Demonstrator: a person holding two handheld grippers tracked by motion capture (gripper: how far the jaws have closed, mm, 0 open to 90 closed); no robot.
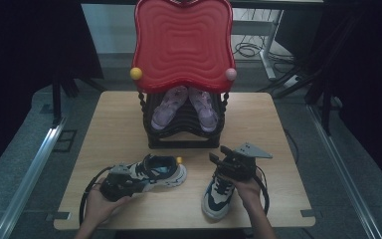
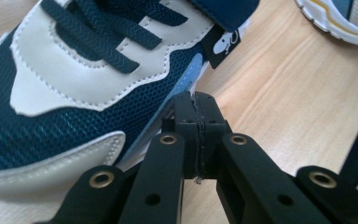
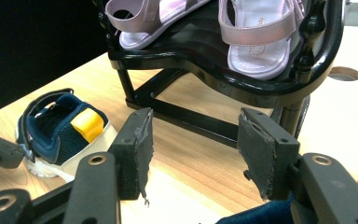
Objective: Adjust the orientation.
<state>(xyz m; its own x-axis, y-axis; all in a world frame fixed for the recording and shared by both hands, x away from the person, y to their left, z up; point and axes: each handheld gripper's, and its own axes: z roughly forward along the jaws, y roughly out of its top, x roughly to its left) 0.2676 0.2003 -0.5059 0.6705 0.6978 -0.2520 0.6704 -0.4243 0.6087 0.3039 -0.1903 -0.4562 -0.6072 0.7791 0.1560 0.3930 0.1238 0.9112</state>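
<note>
The left gripper (image 1: 129, 180) is lying low over the wooden table (image 1: 114, 119) with its jaws pressed fully together and nothing visible between them; in the left gripper view (image 2: 198, 100) the closed tips are sitting just beside the side of the left sneaker (image 1: 160, 172), near its sole edge, and contact cannot be confirmed. That sneaker (image 2: 74, 93), navy mesh with cream panels and dark laces, is resting on the table in front of the person's left hand (image 1: 99, 201), with its yellow heel tab (image 3: 88, 123) pointing toward the black shoe rack (image 1: 184, 132). The right gripper (image 1: 224, 158) is hovering above the right sneaker (image 1: 219, 194) with its jaws standing wide apart and gripping nothing; in the right gripper view (image 3: 193, 144) bare tabletop is showing between the pads. The right sneaker is lying on the table near the front edge, under the right hand (image 1: 248, 189). A pair of pale purple sandals (image 1: 184, 104) is sitting on the rack's lower shelf, under a red top shelf (image 1: 181, 40).
</note>
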